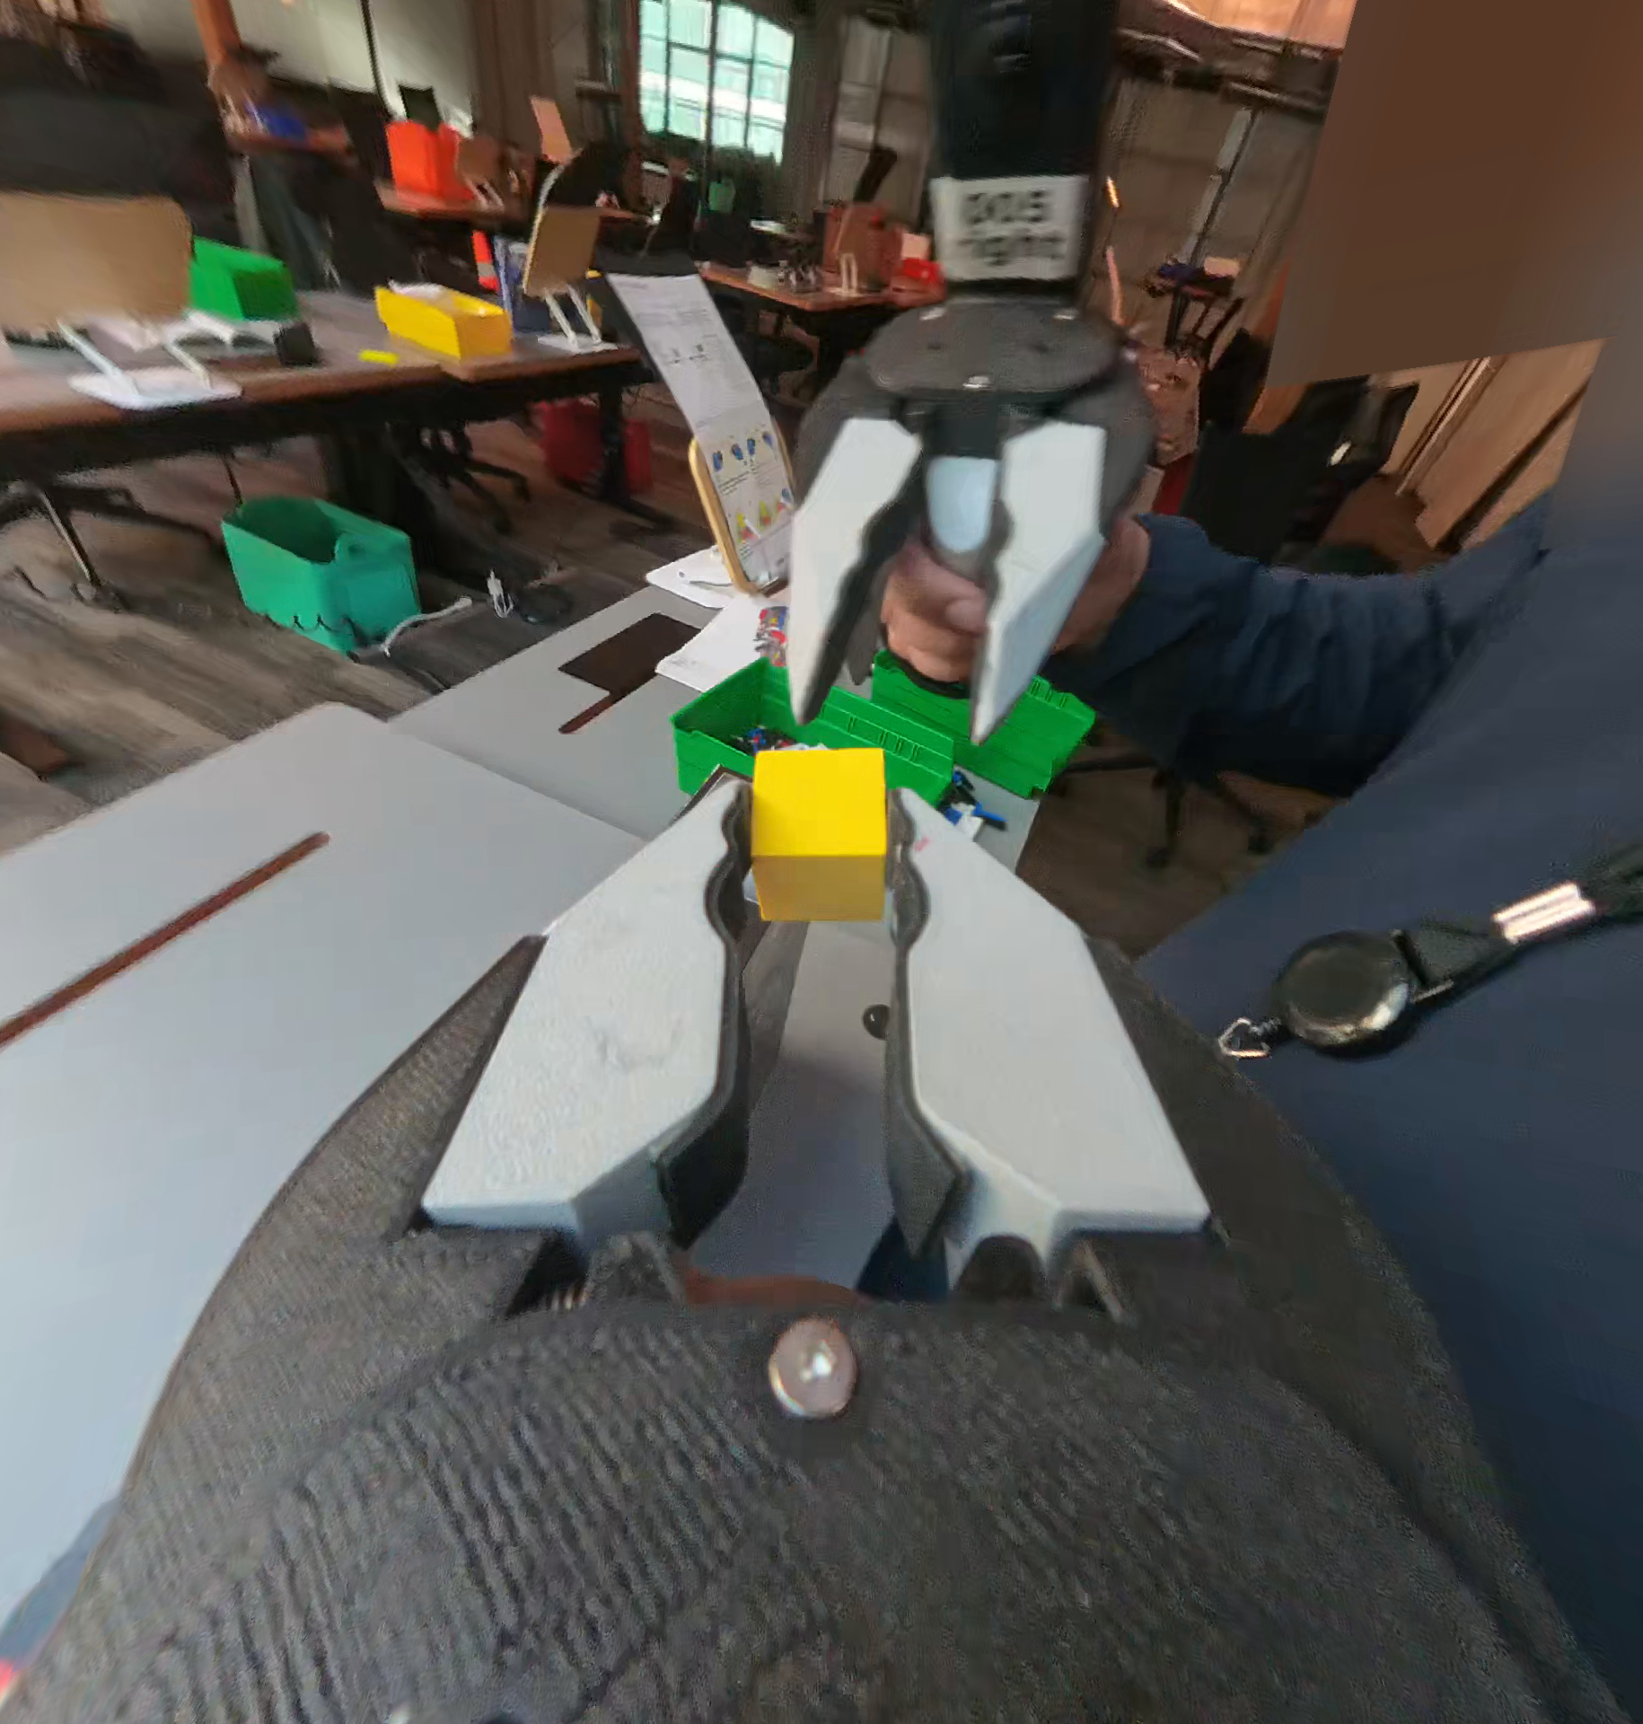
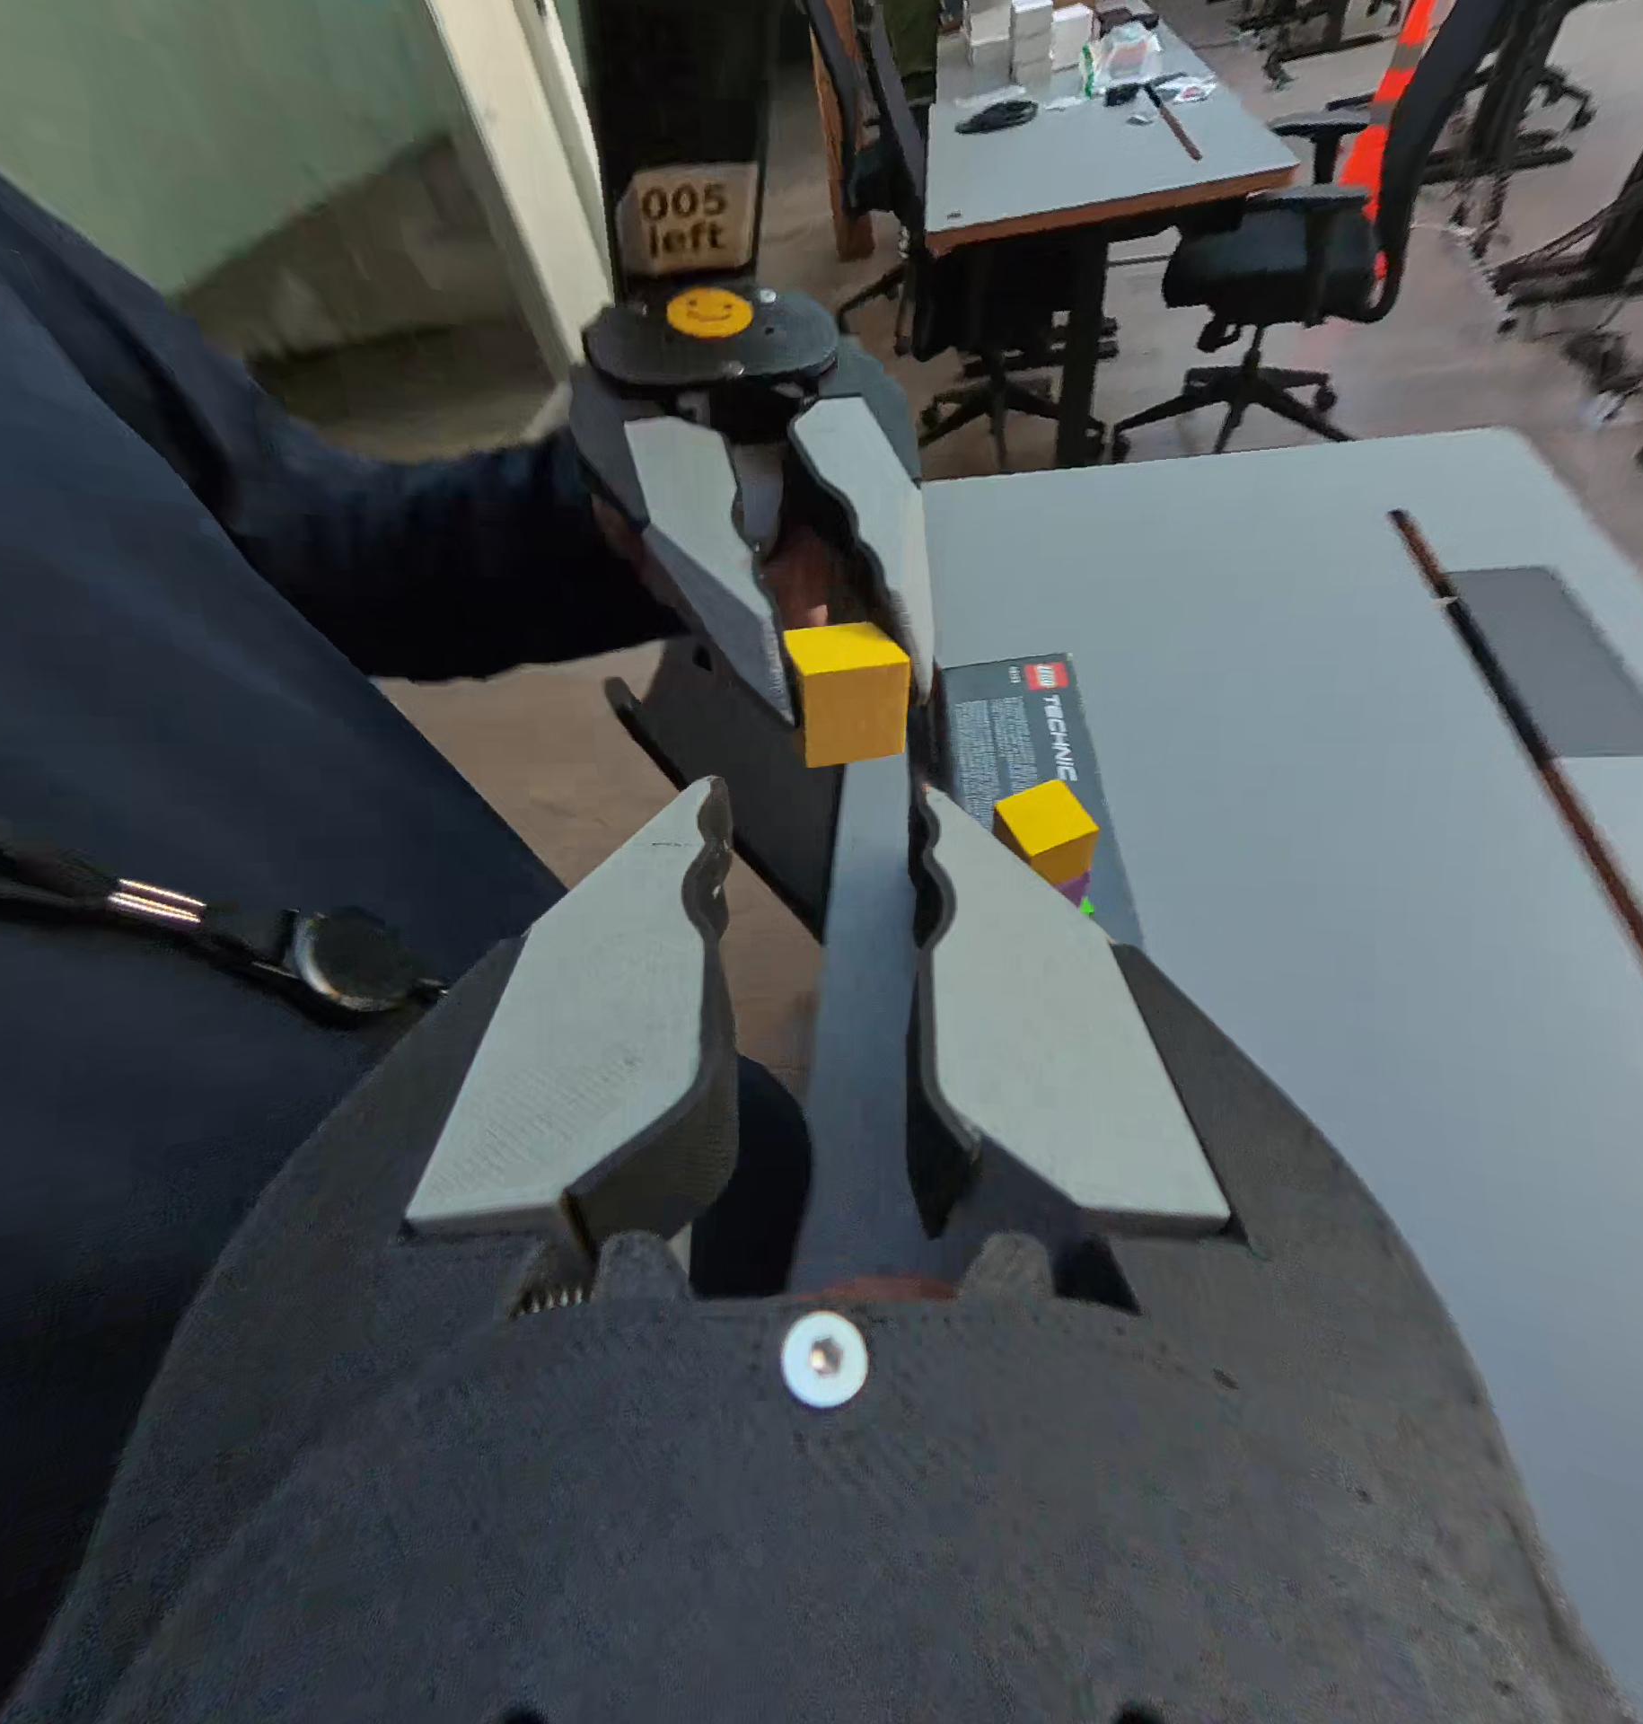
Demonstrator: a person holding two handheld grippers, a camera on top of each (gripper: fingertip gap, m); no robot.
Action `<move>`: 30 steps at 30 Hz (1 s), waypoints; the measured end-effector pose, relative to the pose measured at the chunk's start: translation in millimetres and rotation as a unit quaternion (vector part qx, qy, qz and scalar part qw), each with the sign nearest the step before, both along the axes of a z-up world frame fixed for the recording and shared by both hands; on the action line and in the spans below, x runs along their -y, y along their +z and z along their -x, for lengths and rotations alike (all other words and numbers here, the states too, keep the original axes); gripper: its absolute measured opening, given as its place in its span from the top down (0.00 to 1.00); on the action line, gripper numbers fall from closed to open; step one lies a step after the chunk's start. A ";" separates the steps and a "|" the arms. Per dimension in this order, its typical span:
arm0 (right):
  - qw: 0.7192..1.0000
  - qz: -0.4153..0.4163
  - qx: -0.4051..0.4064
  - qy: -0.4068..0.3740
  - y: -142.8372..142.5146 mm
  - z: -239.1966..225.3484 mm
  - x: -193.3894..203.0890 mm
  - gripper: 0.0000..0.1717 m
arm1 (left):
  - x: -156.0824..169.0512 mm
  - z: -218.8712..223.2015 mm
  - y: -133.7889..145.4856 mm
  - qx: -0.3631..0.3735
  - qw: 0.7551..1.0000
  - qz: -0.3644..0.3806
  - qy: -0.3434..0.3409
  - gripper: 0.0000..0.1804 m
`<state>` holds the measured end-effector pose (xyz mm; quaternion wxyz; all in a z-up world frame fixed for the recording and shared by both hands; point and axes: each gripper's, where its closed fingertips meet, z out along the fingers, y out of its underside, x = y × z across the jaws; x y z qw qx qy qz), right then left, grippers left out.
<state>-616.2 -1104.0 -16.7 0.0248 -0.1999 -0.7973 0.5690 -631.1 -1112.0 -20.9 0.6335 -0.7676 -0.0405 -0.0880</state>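
My left gripper (image 1: 818, 821) is shut on a yellow cube (image 1: 818, 835), with both pads pressed on its sides, held in the air above the grey table's edge (image 1: 239, 933). The same cube (image 2: 850, 695) shows in the right wrist view between the left gripper's fingers (image 2: 720, 578). My right gripper (image 2: 822, 821) is open and empty, just below and in front of that cube. In the left wrist view the right gripper (image 1: 892, 723) hangs open just above the cube. A second yellow cube (image 2: 1046, 826) tops a small stack with a purple block (image 2: 1076, 886) on a dark box (image 2: 1032, 737).
Two green bins (image 1: 892, 737) with small parts stand on the grey table behind the grippers. Papers and a stand with a printed sheet (image 1: 743, 522) lie beyond. A person's dark blue sleeve (image 1: 1312, 644) and a badge reel (image 1: 1340, 994) are at the right. Desks and office chairs (image 2: 1265, 271) fill the room. My two grippers' fingertips are within a few centimetres of each other.
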 end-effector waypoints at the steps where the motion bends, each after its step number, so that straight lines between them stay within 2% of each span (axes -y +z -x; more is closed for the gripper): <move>1: 0.999 -0.036 -0.041 -0.004 -1.5 1.7 2.3 0.78 | 1.1 4.6 -1.3 0.020 1.000 0.008 0.006 0.85; 4: 0.979 -0.123 -0.162 -0.014 -3.5 9.8 11.2 0.77 | 3.1 3.4 6.0 0.078 0.997 0.013 -0.011 0.85; 8: 0.924 -0.208 -0.319 -0.034 3.2 22.3 22.0 0.77 | 2.3 1.1 8.4 0.180 0.983 0.018 -0.042 0.85; 11: 0.894 -0.264 -0.362 -0.005 -3.3 22.6 28.5 0.81 | 3.3 -1.3 6.5 0.236 0.969 0.019 -0.064 0.86; 13: 0.882 -0.282 -0.377 0.013 -5.5 21.8 31.9 0.86 | 5.2 -3.2 5.1 0.239 0.968 0.027 -0.071 0.85; 16: 0.870 -0.290 -0.399 0.019 -4.8 24.0 37.0 0.86 | 10.1 -0.6 5.2 0.230 0.970 0.036 -0.070 0.85; 19: 0.877 -0.281 -0.390 0.012 -8.2 32.2 40.7 0.86 | 13.7 9.8 2.1 0.227 0.972 0.036 -0.041 0.85; 24: 0.929 -0.199 -0.312 -0.006 -8.8 43.7 41.2 0.86 | 23.0 27.6 -1.1 0.211 0.977 0.029 0.017 0.79; 27: 0.952 -0.159 -0.260 -0.020 -10.3 49.5 35.6 0.86 | 26.8 35.5 -1.5 0.198 0.979 0.031 0.043 0.79; 30: 0.971 -0.144 -0.184 -0.042 -24.6 61.1 24.1 0.86 | 32.3 46.4 -13.8 0.176 0.979 0.060 0.078 0.77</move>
